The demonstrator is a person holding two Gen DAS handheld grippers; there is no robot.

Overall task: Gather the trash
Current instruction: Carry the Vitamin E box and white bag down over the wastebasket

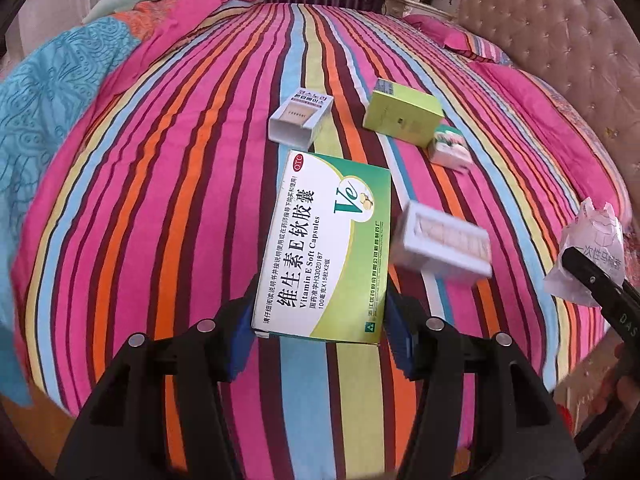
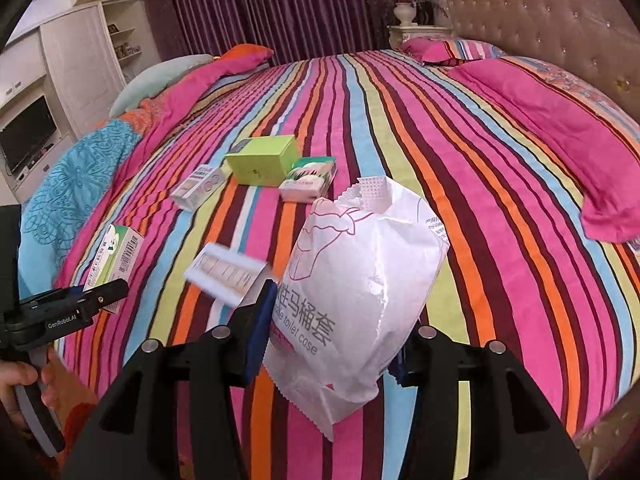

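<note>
My left gripper [image 1: 320,320] is shut on a white and green Vitamin E box [image 1: 324,248] and holds it above the striped bed; the box also shows in the right wrist view [image 2: 114,264]. My right gripper [image 2: 332,340] is shut on a white toilet-seat-cover packet [image 2: 360,292], seen at the right edge of the left wrist view [image 1: 588,256]. A small white box [image 1: 444,242] is blurred between the two grippers, apparently in the air [image 2: 226,274]. On the bed lie an open white box [image 1: 298,120], a lime green box [image 1: 402,116] and a small green and white box [image 1: 450,148].
The striped bedspread [image 1: 180,200] fills both views. Pink pillows [image 2: 560,128] and a tufted headboard [image 2: 540,12] lie to the right. A folded blue and pink quilt [image 2: 72,184] lies at the left. A cabinet with a TV [image 2: 28,132] stands beyond the bed.
</note>
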